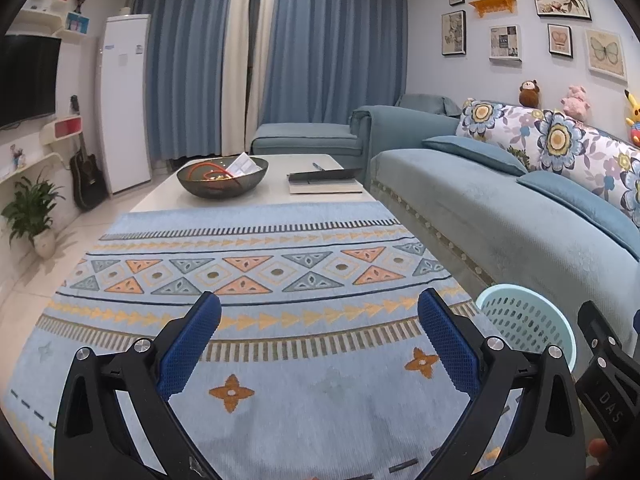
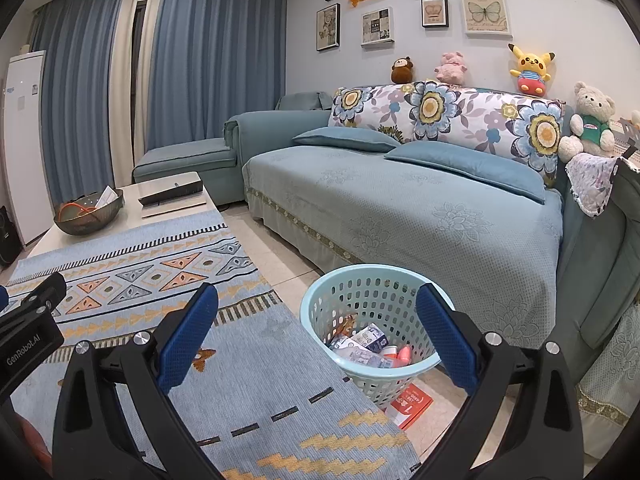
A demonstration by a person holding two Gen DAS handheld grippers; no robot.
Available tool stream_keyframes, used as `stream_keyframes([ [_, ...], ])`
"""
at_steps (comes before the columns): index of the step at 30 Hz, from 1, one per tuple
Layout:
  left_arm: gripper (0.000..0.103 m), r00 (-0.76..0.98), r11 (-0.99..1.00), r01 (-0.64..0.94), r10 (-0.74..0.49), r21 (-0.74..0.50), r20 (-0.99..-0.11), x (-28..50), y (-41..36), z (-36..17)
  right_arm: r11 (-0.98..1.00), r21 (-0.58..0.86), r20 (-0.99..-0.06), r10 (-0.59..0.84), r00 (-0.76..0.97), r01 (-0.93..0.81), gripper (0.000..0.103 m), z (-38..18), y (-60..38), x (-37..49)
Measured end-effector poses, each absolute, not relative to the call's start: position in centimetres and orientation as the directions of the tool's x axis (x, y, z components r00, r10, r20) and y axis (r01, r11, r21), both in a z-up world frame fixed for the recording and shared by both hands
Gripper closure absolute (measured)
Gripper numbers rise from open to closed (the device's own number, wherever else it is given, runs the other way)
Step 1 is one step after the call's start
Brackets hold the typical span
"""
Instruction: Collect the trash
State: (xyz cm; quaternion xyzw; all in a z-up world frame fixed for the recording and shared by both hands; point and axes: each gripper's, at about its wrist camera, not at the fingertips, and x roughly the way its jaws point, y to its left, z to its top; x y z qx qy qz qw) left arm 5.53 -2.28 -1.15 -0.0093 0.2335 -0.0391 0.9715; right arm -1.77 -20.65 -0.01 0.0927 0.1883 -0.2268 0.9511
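**Both claws empty; trash mostly in basket, one red pack beside it**

Left wrist view: left claw (image 1: pixel 319 344) spread wide, nothing between the blue pads, hovering over the patterned cloth (image 1: pixel 248 264) on the bench. No loose trash visible on the cloth. Farther back on the bare white bench top (image 1: pixel 272 188): a dark mesh bowl (image 1: pixel 222 178) w/ orange cord and paper inside, plus a notebook (image 1: pixel 325 184) w/ a pen. Pale-blue perforated basket (image 1: pixel 528 326) at right, near the sofa (image 1: pixel 500 216); contents hidden from here.

Right wrist view: right claw (image 2: pixel 318 340) also spread wide, empty, aimed at the basket (image 2: pixel 320 304) on the floor betw. bench and sofa. Inside: small cartons (image 2: pixel 370 338) and wrappers, something red-pink (image 2: pixel 404 354), can't tell what. A flat red-white pack (image 2: pixel 410 400) lies on the floor tiles, touching or just beside the basket base, partly under it.

Handling, my read: the pack looks like light, thin card — stiff-ish, crushable, lying flat so hard to get under. Prob. best pinched across the exposed edge poking out from the basket. Basket itself: light plastic, firm rim, easy rim grip, likely tips if pulled one-sided.
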Motion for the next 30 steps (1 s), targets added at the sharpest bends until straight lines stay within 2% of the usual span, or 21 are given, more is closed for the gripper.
stream_keyframes([
  [4,0.008,0.887,0.993,0.099,-0.114,-0.057,-0.447,5.4,-2.4,-1.1,0.880,0.088,-0.398,-0.399,0.826,0.467,0.008,0.0,-20.7,-1.7],
  [21,0.008,0.940,0.997,0.078,-0.064,0.028,-0.334,3.5,-3.0,0.1,0.880,0.054,-0.377,-0.419,0.826,0.471,0.008,0.1,-19.9,-1.5],
  [30,0.007,0.931,0.999,0.040,-0.042,-0.012,-0.362,4.0,-1.7,0.2,0.882,0.032,-0.374,-0.425,0.824,0.470,0.008,0.2,-19.1,-1.2],
])
